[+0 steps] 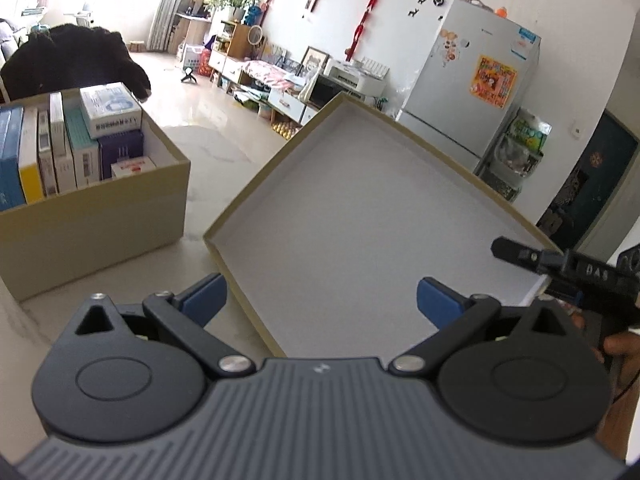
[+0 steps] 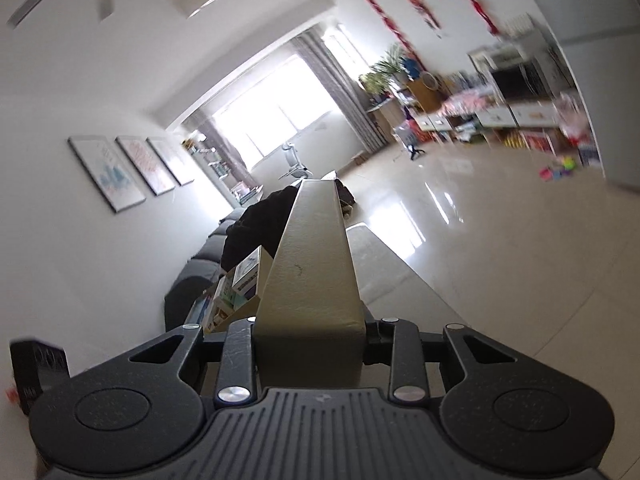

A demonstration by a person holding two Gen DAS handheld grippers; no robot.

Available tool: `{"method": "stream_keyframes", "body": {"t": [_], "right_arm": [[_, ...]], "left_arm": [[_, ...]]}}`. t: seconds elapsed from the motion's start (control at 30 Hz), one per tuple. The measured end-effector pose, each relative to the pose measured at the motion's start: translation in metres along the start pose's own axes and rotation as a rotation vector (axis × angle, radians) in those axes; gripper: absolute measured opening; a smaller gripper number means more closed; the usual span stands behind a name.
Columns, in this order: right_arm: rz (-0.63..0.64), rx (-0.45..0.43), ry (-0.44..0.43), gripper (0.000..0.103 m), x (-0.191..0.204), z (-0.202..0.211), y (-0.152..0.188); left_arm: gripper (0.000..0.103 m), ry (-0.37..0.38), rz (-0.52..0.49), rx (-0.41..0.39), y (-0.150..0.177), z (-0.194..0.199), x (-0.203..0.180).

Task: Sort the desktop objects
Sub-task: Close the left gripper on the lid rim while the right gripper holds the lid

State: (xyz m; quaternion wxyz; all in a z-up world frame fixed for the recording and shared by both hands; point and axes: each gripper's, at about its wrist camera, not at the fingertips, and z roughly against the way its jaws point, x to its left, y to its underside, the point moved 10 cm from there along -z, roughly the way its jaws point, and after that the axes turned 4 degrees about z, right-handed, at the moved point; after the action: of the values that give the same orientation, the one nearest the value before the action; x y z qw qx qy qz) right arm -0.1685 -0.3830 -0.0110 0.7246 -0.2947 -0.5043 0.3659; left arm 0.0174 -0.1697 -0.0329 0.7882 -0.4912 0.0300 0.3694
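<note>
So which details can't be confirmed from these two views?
- Left wrist: right gripper tip's contact with the tan white-lined cardboard lid is cut off by the edge.
- Left wrist: small packet labels in the tan storage box too small.
- Right wrist: lid wall hides the fingertips.

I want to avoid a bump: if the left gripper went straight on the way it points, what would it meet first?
Probably the white inside of the tilted box lid, which fills the view just ahead of the open left gripper; depth is unclear.
</note>
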Motion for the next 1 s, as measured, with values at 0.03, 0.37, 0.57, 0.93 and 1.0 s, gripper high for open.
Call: {"method": "stream_keyframes", "body": {"t": [0.03, 0.37, 0.57, 0.93, 1.0], "right_arm": [[0.022, 0.001, 0.003, 0.034, 0.006, 0.001, 0.001], [0.213, -0.011, -0.003, 0.034, 0.065, 0.010, 0.011], [0.357, -0.018, -0.014, 0.034, 0.106, 0.017, 0.023], [0.535, -0.013, -0.070, 0.039, 0.176, 0.017, 0.062], [0.573, -0.012, -0.075, 0.039, 0.186, 0.017, 0.071]], "left_arm": [[0.103, 0.001, 0.000, -0.004, -0.003, 0.002, 0.000], [0.103, 0.004, -0.037, -0.038, -0.028, 0.024, -0.016], [0.103, 0.007, -0.018, -0.048, -0.036, 0.032, -0.021], [0.094, 0.031, 0.035, -0.073, -0.035, 0.058, -0.012], [0.092, 0.029, 0.050, -0.067, -0.031, 0.061, -0.007]]}}
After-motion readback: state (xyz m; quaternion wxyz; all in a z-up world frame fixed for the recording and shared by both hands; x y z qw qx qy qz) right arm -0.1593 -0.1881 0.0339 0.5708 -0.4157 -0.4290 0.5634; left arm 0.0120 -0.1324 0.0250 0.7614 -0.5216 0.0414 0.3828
